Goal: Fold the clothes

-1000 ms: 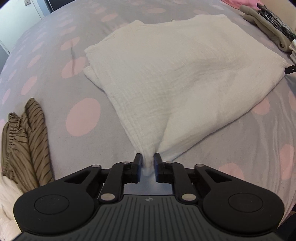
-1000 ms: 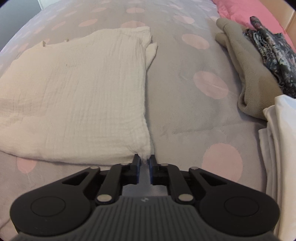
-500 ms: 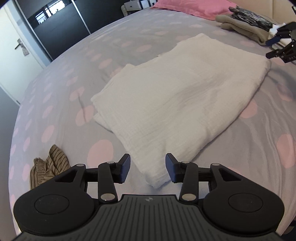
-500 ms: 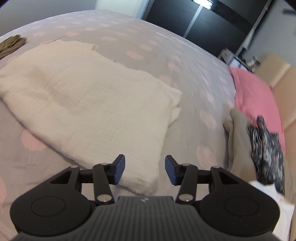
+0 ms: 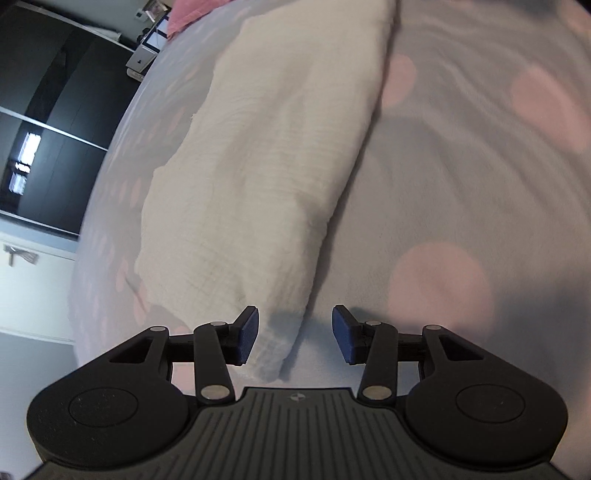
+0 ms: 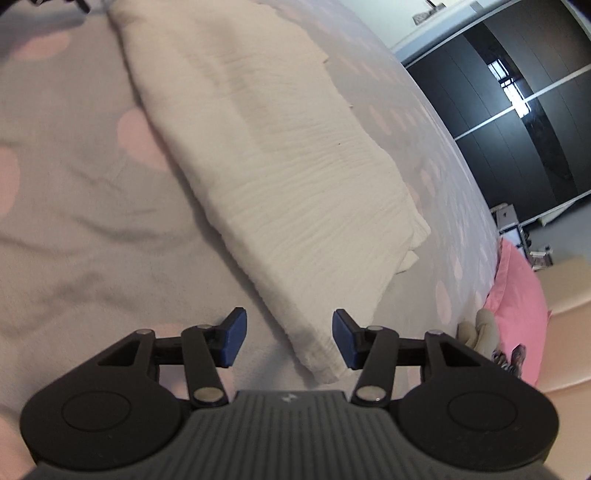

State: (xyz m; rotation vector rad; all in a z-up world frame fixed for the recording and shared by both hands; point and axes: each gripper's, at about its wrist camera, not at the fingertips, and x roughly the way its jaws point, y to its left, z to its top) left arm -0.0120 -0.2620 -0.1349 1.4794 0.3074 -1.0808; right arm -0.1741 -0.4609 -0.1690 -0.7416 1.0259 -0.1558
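A folded white crinkled cloth [image 5: 266, 155] lies flat on the grey bedspread with pink dots [image 5: 461, 184]. My left gripper [image 5: 295, 334] is open, its blue pads on either side of the cloth's near corner, holding nothing. The same cloth shows in the right wrist view [image 6: 280, 155]. My right gripper [image 6: 288, 341] is open around the cloth's other near corner, empty. The far end of the left gripper [image 6: 77, 3] shows at the top left of the right wrist view.
A pink pillow [image 6: 517, 302] and a beige garment [image 6: 480, 332] lie at the right of the right wrist view. Dark wardrobe doors [image 5: 44, 122] stand beyond the bed edge. A small white unit [image 5: 147, 51] stands by them.
Both grippers let go of the cloth's corners and opened. Both have rolled sideways and now sit low at the cloth's two near corners.
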